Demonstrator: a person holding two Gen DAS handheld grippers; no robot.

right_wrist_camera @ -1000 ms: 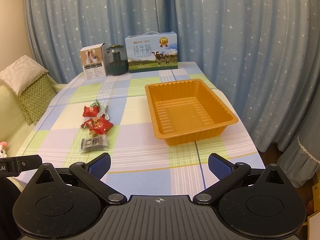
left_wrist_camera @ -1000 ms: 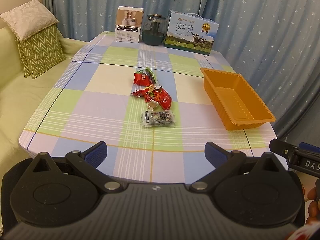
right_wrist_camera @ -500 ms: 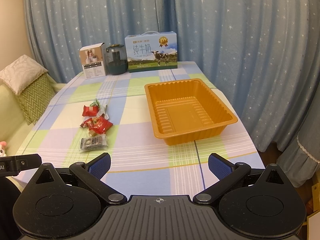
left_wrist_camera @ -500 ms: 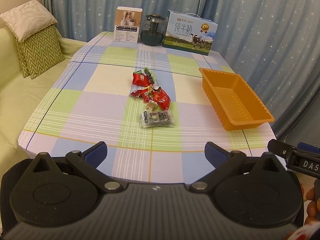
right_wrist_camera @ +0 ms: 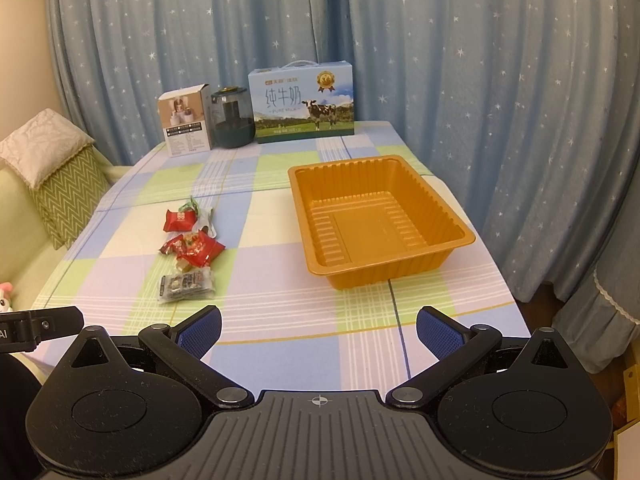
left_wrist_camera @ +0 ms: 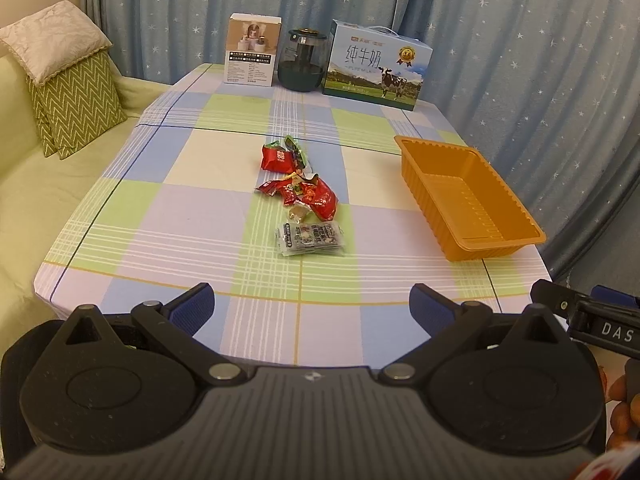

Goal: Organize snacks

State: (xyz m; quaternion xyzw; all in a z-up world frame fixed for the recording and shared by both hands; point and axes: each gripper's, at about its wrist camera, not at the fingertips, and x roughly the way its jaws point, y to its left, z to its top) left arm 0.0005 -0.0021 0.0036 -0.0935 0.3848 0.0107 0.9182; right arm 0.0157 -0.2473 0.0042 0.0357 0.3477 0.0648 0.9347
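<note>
While left claw gapes, snacks well ahead.

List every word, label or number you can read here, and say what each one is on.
"纯牛奶" and "PURE MILK": milk carton at the table's far end.
"DAS": black bar of the other handheld rig, cut off at the frame edge.
White box, its label grid: too small to read.
Snack packets: print blurred, unreadable.
</note>
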